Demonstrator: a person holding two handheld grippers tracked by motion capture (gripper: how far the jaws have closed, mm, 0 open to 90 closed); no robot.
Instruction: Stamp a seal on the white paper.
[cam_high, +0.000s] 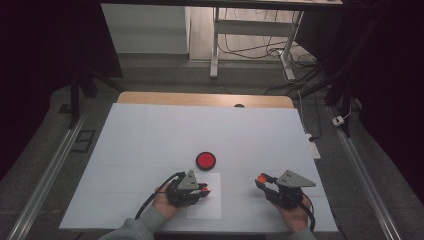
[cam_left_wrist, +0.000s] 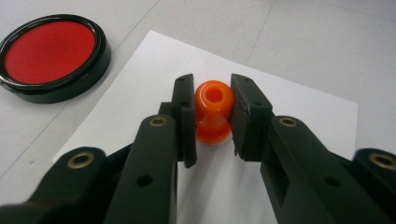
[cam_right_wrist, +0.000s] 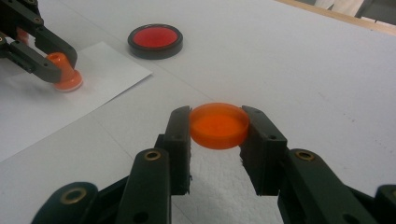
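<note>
Left tool (cam_left_wrist: 212, 116) clamped on orange stamp (cam_left_wrist: 213, 111), base on the paper sheet (cam_left_wrist: 299, 112) to print. Right tool (cam_right_wrist: 217, 126) clamped on its orange cap (cam_right_wrist: 218, 125), held clear.

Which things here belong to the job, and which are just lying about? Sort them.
In the job:
- orange stamp, clamped in the left claw
- orange cap, held in the right claw
- white paper sheet under the stamp
- red ink pad

Lying about:
- power strip

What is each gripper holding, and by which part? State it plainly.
Left gripper clamps the orange stamp by its rounded top. Right gripper holds the orange cap by its rim.
</note>
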